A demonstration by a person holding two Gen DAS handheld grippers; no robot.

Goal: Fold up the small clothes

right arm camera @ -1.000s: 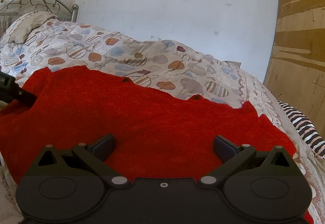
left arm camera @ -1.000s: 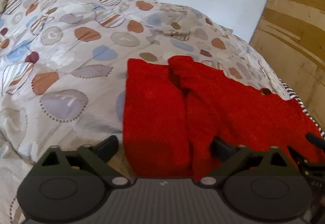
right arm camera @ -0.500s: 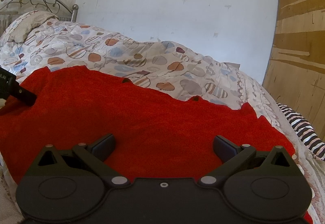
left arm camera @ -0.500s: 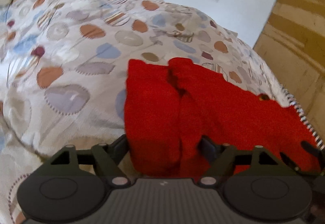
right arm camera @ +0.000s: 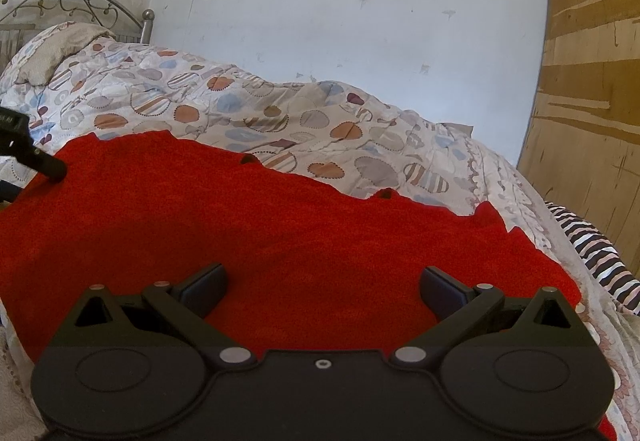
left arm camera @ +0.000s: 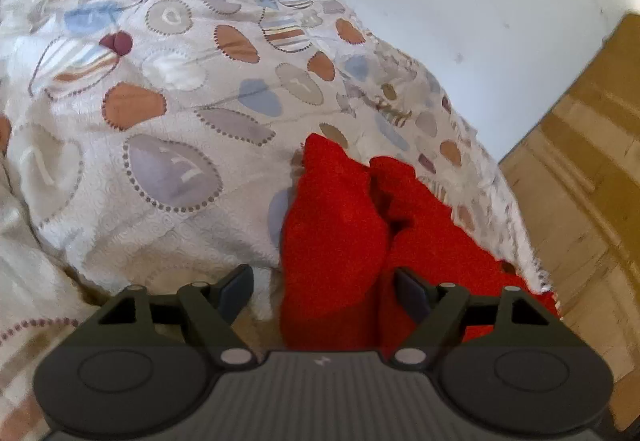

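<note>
Left wrist view first: my left gripper (left arm camera: 324, 291) has the end of the red garment (left arm camera: 340, 237) between its jaws, and they are closing, but the pads do not press on the cloth yet. One finger sits over bare quilt (left arm camera: 168, 145) to the picture's left of the cloth, the other over the red beside a fold that runs away from me. So this end lies dead ahead and slightly below my fingers, two rounded lobes pointing up the bed.

Over on the right wrist view, my right gripper (right arm camera: 322, 291) hangs with its jaws wide apart above the middle of the red garment (right arm camera: 280, 233), nothing between the pads but flat cloth beneath. From here the long axis is plain: it stretches across the picture, from the left gripper (right arm camera: 44, 165) at the far left edge to a ragged corner near the striped cloth (right arm camera: 600, 261) on the right.

My left hand is clearly the nearer one to that end, so I judge the coming grab belongs to it. There is open quilt beyond the far edge of the garment, plenty of room to carry a fold over. Toward the right the bed drops off near the wooden panel (right arm camera: 592, 81), so less margin that side. The far edge looks wavy, not straight, which could skew the fold.
</note>
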